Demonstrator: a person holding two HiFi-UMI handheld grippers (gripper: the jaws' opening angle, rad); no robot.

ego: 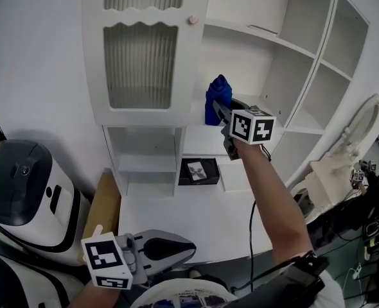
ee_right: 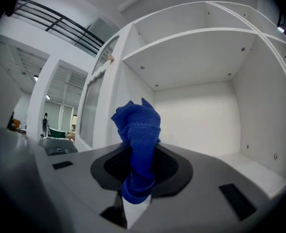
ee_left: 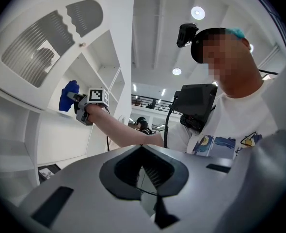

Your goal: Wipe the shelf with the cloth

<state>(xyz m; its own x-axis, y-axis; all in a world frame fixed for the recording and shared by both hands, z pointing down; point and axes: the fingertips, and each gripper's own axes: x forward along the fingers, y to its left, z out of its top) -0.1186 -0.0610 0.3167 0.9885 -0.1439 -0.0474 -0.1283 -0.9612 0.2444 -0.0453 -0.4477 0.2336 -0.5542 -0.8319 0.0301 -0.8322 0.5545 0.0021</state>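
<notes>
A crumpled blue cloth (ego: 218,98) sticks up from my right gripper (ego: 223,112), which is shut on it at the mouth of the open cubby in the white cabinet. The cubby's shelf (ego: 199,132) lies just behind and below the cloth. In the right gripper view the cloth (ee_right: 138,130) rises between the jaws of the right gripper (ee_right: 140,168), with the bare shelf floor (ee_right: 252,168) to the right. My left gripper (ego: 182,249) hangs low near my body, shut and holding nothing. The left gripper view looks past the left gripper (ee_left: 143,171) at the cloth (ee_left: 68,95) far off.
A ribbed-glass cabinet door (ego: 141,63) with a knob (ego: 193,20) stands left of the cubby. A black box (ego: 199,171) sits in a lower compartment above a white counter (ego: 196,226). A white-and-black machine (ego: 22,185) and a cardboard box (ego: 103,204) stand at left; more cubbies (ego: 305,88) at right.
</notes>
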